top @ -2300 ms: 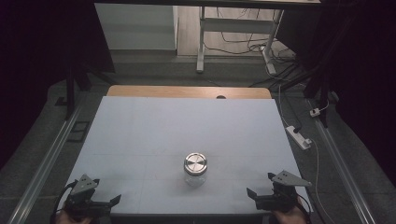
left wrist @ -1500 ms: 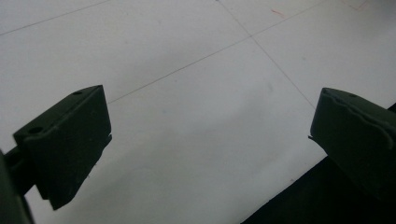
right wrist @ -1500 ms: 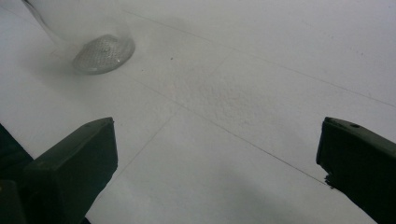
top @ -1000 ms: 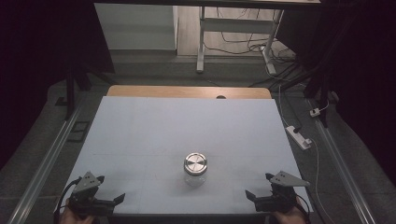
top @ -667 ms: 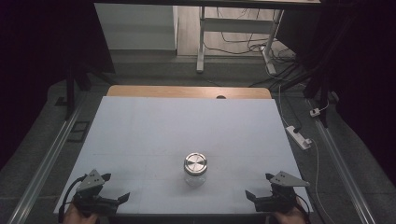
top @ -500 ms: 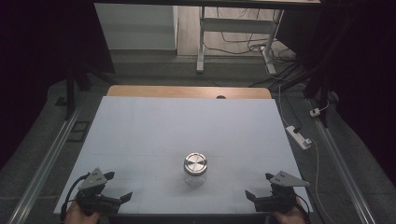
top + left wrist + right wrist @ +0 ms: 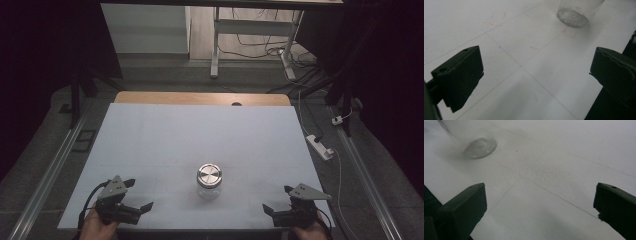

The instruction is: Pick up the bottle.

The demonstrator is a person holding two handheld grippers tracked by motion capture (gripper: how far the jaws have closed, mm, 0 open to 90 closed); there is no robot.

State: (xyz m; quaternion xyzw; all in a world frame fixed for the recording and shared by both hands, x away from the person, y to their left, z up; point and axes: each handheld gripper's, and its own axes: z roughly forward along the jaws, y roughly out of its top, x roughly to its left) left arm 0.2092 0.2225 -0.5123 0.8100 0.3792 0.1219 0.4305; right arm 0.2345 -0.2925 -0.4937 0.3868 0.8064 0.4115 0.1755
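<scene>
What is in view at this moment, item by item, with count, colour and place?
Glass jar: one, clear with a silver metal lid, upright on the near middle of the table, between the two grippers and touched by neither.
Table: one, white top with a bare wooden strip at its far edge.
Power strip: one, white, on the floor to the right of the table.
Desk frame: one, white legs, on the floor beyond the table, with cables beside it.
Left gripper: one, black with a grey plate, near left corner, fingers open, holding nothing.
Right gripper: one, black with a grey plate, near right corner, fingers open, holding nothing.
Hands: two, at the near edge, one behind each gripper.
</scene>
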